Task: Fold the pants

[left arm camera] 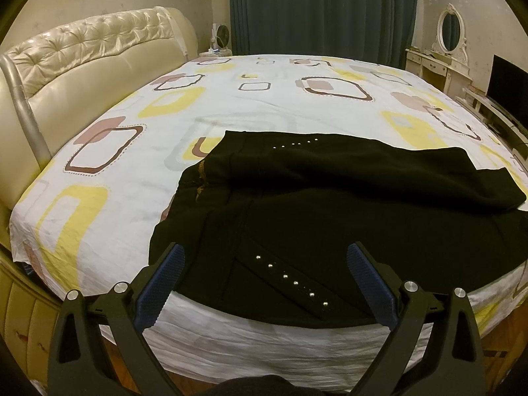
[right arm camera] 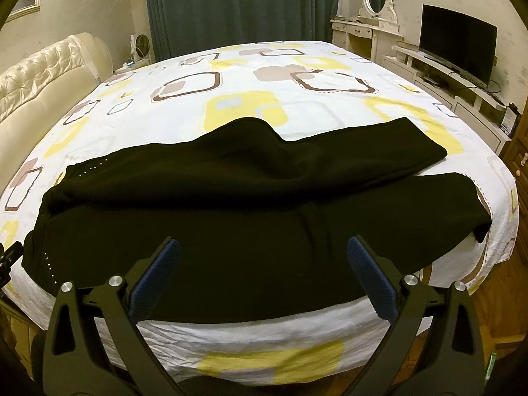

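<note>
Black pants (left arm camera: 330, 204) lie flat along the near edge of the bed, waist to the left, legs running right. The far leg lies partly over the near one. Rows of small silver studs (left arm camera: 290, 279) mark the near hip. My left gripper (left arm camera: 264, 254) is open and empty, just above the near waist part. In the right wrist view the pants (right arm camera: 264, 198) stretch across the bed, with the leg ends (right arm camera: 462, 204) at the right. My right gripper (right arm camera: 264, 247) is open and empty over the near leg's middle.
The bed (left arm camera: 165, 115) has a white sheet with yellow and brown squares. A padded cream headboard (left arm camera: 82, 62) stands at the left. Dark curtains (right arm camera: 241, 6), a white dresser with oval mirror (right arm camera: 373, 23) and a TV (right arm camera: 457, 43) on a low stand are beyond the bed.
</note>
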Motion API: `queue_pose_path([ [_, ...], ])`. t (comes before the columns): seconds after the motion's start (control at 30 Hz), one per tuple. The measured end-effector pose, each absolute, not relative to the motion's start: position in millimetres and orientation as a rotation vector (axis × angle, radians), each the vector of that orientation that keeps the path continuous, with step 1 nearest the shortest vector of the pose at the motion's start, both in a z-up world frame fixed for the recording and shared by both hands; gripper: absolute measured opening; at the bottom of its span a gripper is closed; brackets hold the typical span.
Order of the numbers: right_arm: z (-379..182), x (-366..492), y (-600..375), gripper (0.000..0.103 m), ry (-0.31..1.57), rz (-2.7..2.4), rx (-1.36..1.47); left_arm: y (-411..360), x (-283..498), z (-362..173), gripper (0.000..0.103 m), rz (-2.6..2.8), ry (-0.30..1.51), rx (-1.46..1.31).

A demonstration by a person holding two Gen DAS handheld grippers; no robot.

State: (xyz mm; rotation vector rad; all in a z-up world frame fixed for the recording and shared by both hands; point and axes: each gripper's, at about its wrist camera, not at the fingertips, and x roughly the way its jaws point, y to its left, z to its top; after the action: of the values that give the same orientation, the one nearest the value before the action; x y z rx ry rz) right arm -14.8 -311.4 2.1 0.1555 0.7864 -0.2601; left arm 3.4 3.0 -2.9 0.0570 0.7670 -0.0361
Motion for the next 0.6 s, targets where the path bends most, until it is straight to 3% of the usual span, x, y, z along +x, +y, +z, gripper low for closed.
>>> queue_pose_path([
  [0.6,-0.3,-15.4,-311.8,0.101,0.790,-0.261,0.154,2.2,3.1,-5.6,0.098,-0.039,0.769,0.058],
])
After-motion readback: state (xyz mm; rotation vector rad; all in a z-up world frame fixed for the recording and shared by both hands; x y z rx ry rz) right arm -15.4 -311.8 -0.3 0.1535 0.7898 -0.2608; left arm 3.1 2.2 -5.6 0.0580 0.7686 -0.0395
